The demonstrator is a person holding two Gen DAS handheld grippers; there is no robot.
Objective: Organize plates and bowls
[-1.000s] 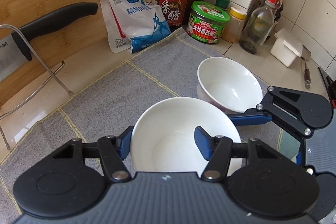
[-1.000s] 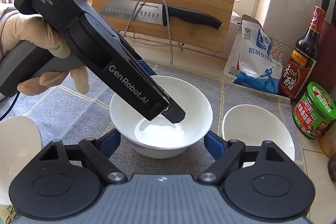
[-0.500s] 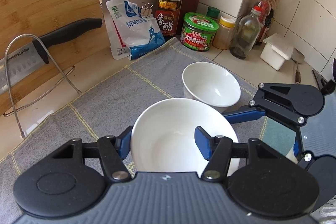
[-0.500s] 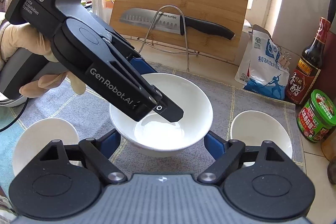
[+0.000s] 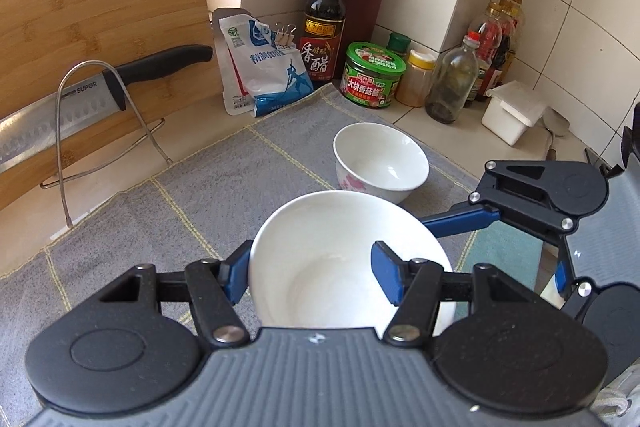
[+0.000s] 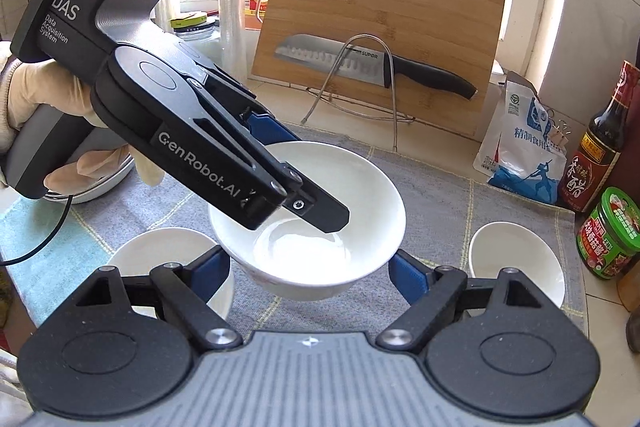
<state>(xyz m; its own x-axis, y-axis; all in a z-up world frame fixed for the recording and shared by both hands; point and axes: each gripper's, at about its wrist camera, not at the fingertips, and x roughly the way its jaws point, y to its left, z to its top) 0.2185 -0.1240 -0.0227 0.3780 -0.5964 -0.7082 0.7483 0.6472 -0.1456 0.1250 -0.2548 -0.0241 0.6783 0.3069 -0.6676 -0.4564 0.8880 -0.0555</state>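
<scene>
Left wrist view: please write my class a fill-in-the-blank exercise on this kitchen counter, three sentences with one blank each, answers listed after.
1. The left gripper clamps the rim of the large white ceramic bowl, one finger outside the bowl and the other ____ it.
2. The steel kitchen knife has a ____ handle.
3. The round labelled jar has a ____ lid.
Missing words: inside; black; green.
</scene>
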